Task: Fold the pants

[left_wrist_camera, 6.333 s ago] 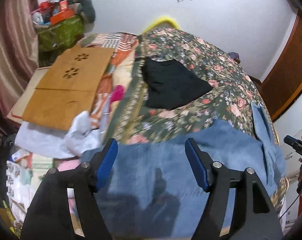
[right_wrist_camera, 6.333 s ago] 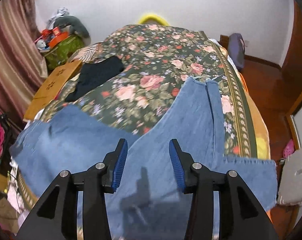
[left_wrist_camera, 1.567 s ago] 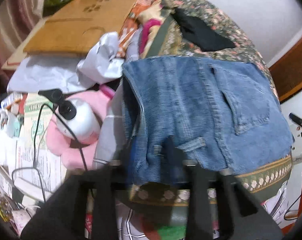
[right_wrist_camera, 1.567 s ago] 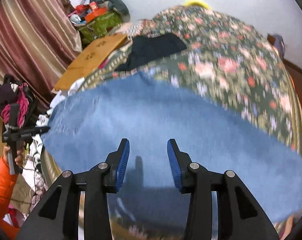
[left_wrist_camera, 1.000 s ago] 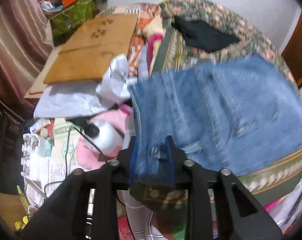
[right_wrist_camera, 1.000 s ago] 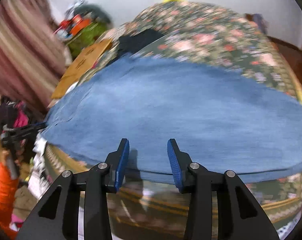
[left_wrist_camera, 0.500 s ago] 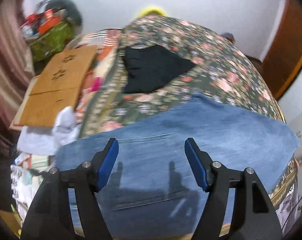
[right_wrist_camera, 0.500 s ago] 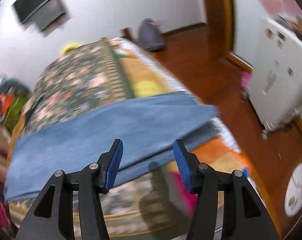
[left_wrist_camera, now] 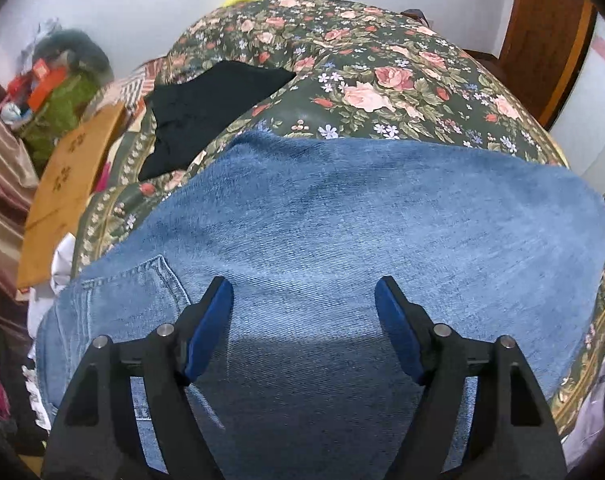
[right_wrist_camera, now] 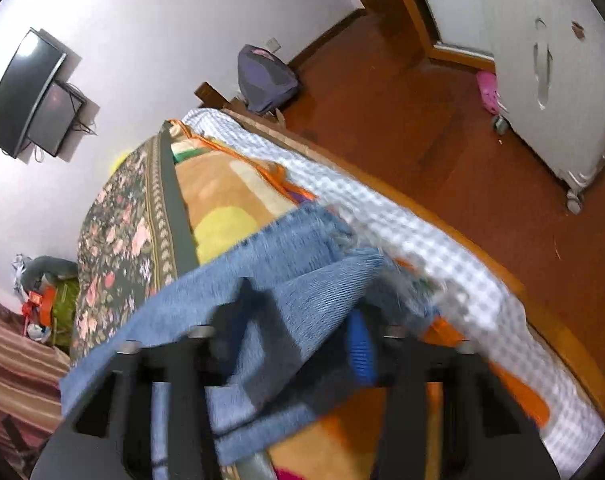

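Nearest in the left wrist view, the left gripper (left_wrist_camera: 304,308) hangs above the pants (left_wrist_camera: 342,220) with jaws apart and opening further, nothing between them, the blue pads clear of the cloth. In the right wrist view, the right gripper (right_wrist_camera: 298,332) is closing on the frayed hem end of the pants (right_wrist_camera: 302,248); denim lies between its jaws, though blur hides whether the pads yet press.

The pants lie spread across the near end of the floral bedspread (left_wrist_camera: 382,68), one leg over the other (a back pocket shows at the left). Beyond them rests a black garment (left_wrist_camera: 210,108).

Judgement: denim is heavy, limp and not slippery; doubled layers will drag. Best holds are the hem corner and the waistband edge.
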`<act>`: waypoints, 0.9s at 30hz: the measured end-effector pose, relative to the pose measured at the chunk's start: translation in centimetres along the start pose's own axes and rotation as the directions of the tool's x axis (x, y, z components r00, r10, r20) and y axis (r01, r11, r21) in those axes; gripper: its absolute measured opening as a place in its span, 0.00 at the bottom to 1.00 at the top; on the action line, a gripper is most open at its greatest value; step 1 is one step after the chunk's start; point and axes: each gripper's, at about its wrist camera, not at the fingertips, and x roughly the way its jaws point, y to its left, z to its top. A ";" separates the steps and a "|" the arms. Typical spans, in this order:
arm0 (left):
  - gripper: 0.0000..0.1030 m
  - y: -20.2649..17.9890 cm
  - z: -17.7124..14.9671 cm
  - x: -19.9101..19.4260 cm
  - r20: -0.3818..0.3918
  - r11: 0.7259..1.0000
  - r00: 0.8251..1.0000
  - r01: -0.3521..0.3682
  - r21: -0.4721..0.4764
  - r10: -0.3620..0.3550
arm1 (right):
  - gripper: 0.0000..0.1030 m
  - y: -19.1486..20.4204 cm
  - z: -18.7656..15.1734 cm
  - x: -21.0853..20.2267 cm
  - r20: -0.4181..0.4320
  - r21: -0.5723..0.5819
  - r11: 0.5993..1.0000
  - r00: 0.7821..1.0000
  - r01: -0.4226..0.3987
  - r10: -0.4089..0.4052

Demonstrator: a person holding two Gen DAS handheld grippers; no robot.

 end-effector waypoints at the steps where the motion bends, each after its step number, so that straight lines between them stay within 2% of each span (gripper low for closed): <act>1: 0.72 -0.1 0.0 0.0 0.000 1.000 1.000 -0.002 0.001 0.002 | 0.11 0.3 0.4 0.0 0.007 -0.013 1.000 1.000 -0.005 0.005; 3: 0.72 0.0 0.1 0.1 -0.005 1.000 1.000 0.000 0.001 0.000 | 0.10 1.0 1.5 -0.7 0.030 -0.041 0.999 0.999 -0.031 0.032; 7: 0.72 -0.1 0.2 0.1 -0.009 1.000 1.000 -0.005 -0.005 0.004 | 0.09 3.5 3.2 -3.5 0.127 -0.173 0.983 0.988 -0.066 0.089; 10: 0.72 -0.4 0.0 0.1 0.003 1.000 1.000 -0.018 0.000 0.018 | 0.09 4.9 2.9 -4.8 0.169 -0.259 0.966 0.983 -0.024 0.070; 12: 0.72 -0.5 -0.1 0.1 0.011 1.000 1.000 -0.024 0.005 0.023 | 0.09 4.1 2.2 -3.9 0.147 -0.270 0.963 0.989 0.019 0.022; 14: 0.72 -0.4 -0.1 0.1 0.012 1.000 1.000 -0.020 0.006 0.019 | 0.09 2.2 1.1 -2.2 0.088 -0.250 0.967 0.996 0.052 -0.030; 18: 0.73 -0.3 -0.1 0.1 0.008 1.000 1.000 -0.009 0.014 0.009 | 0.09 -1.6 -0.9 1.1 -0.022 -0.212 0.969 0.991 0.126 -0.134; 21: 0.73 -0.4 0.0 0.0 0.007 1.000 1.000 -0.008 0.026 0.008 | 0.09 -3.1 -1.2 0.8 -0.031 -0.142 0.985 0.994 0.097 -0.103; 24: 0.73 -0.6 0.4 -0.4 0.004 0.999 1.000 -0.007 0.043 0.007 | 0.20 -3.2 -0.5 -0.3 -0.046 -0.132 0.982 0.989 0.134 -0.141; 27: 0.73 -1.2 1.4 -1.9 0.057 0.999 0.998 0.005 0.051 -0.008 | 0.25 -2.8 -0.2 -1.7 -0.051 -0.122 0.979 0.984 0.165 -0.172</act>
